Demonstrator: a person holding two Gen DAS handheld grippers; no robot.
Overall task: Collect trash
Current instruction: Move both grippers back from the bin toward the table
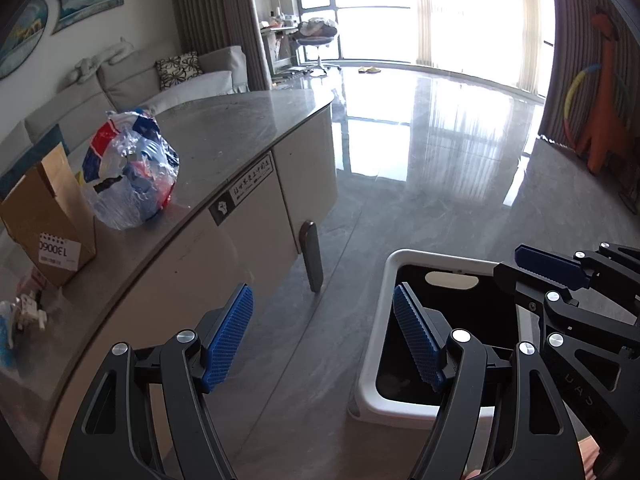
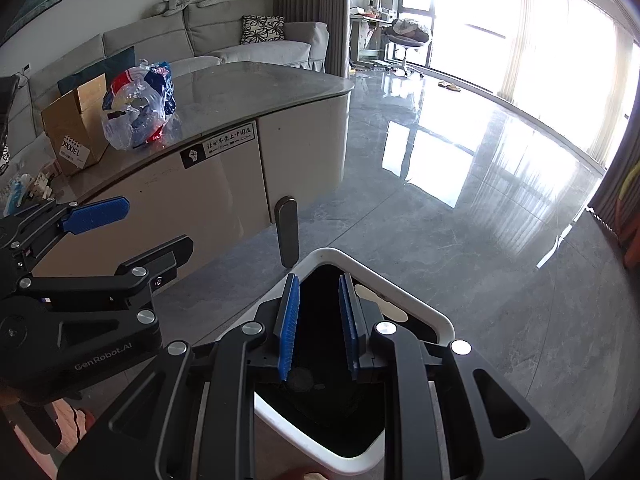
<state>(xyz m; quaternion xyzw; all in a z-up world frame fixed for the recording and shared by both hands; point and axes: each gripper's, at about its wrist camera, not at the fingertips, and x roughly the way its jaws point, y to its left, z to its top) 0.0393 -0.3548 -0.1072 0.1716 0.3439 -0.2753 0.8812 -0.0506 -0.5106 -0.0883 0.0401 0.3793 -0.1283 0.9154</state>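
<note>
A white trash bin (image 1: pixel 442 258) with a black inside stands on the grey floor beside the counter; it also shows in the right wrist view (image 2: pixel 420 300). My left gripper (image 1: pixel 322 320) is open and empty, between the counter and the bin. My right gripper (image 2: pixel 318 320) hangs right over the bin's opening with its blue pads a small gap apart and nothing between them. A crumpled clear plastic bag with red and blue print (image 1: pixel 130 168) lies on the grey counter top (image 1: pixel 240 128), also seen in the right wrist view (image 2: pixel 138 108). A brown cardboard box (image 1: pixel 48 216) stands beside it.
Small white and blue scraps (image 1: pixel 24 316) lie at the counter's near left end. A dark metal leg (image 2: pixel 288 232) stands under the counter next to the bin. A grey sofa (image 2: pixel 200 36) is behind the counter. A shiny floor (image 2: pixel 480 200) stretches right toward windows.
</note>
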